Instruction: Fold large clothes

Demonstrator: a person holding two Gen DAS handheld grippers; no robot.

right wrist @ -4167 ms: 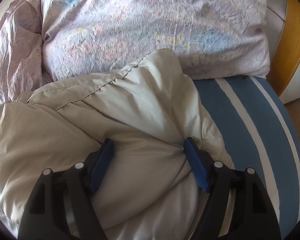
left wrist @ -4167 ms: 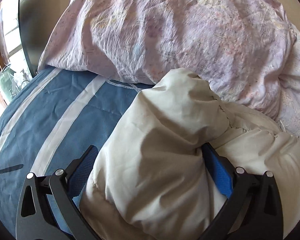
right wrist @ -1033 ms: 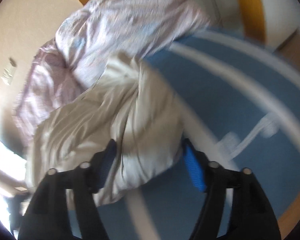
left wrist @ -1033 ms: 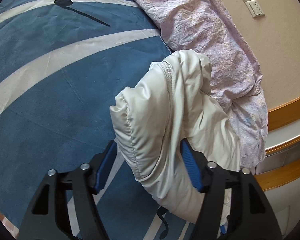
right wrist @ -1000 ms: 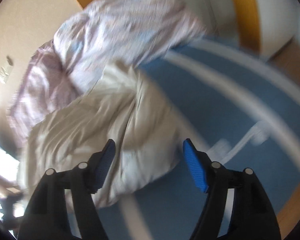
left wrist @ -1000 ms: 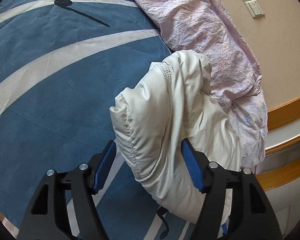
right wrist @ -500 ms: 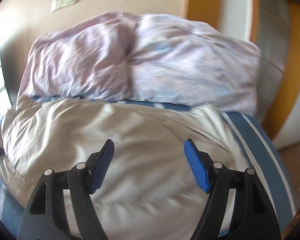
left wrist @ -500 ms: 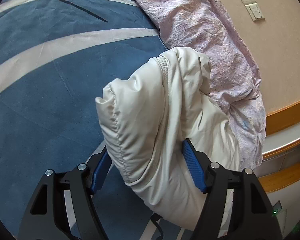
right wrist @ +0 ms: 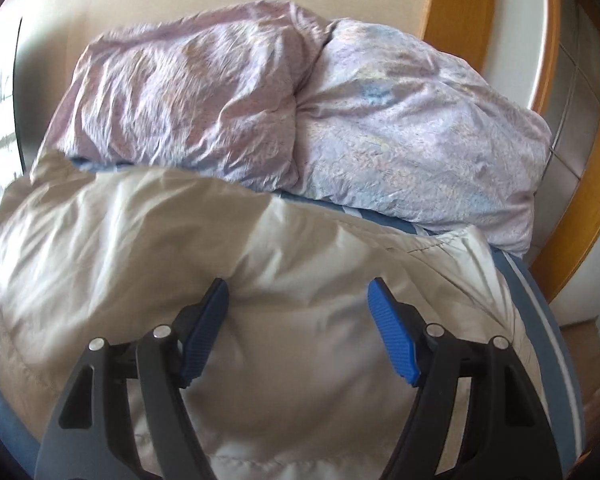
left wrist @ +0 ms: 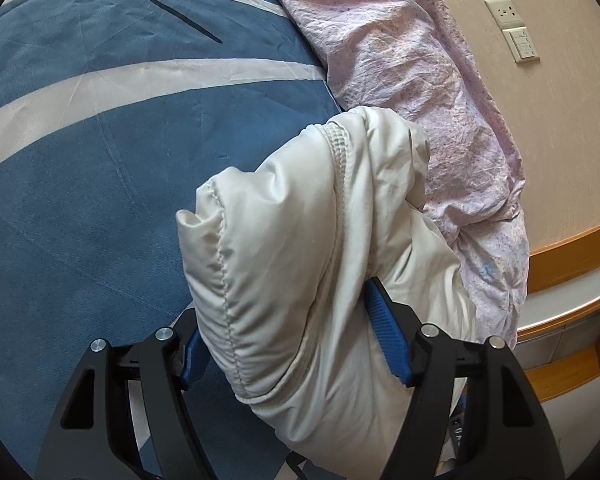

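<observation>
In the left wrist view, a bunched fold of a cream padded jacket (left wrist: 312,248) was held by the left gripper (left wrist: 296,344), its blue-padded fingers (left wrist: 386,338) pinched against either side of the thick fabric. The jacket was lifted in a lump above a blue bedspread (left wrist: 100,168) crossed by pale stripes, with a stitched seam and a ribbed edge turned toward the camera. Just beyond the jacket, a crumpled pink duvet (left wrist: 416,80) was heaped against a beige wall, where a socket and switch plate (left wrist: 514,28) were mounted. A wooden ledge (left wrist: 572,252) was seen at the right edge.

In the right wrist view, which was slightly blurred, the right gripper (right wrist: 298,328) was seen with its fingers (right wrist: 392,334) spread apart; nothing was clamped between them, and the jacket (right wrist: 180,240) was spread broadly beneath and ahead of them on the bedspread (right wrist: 540,308). Whether the finger pads touched the fabric could not be told. Behind the jacket, the pink duvet (right wrist: 300,96) was piled in two mounds against the wall, and a curved wooden frame (right wrist: 572,208) was visible at the right.
</observation>
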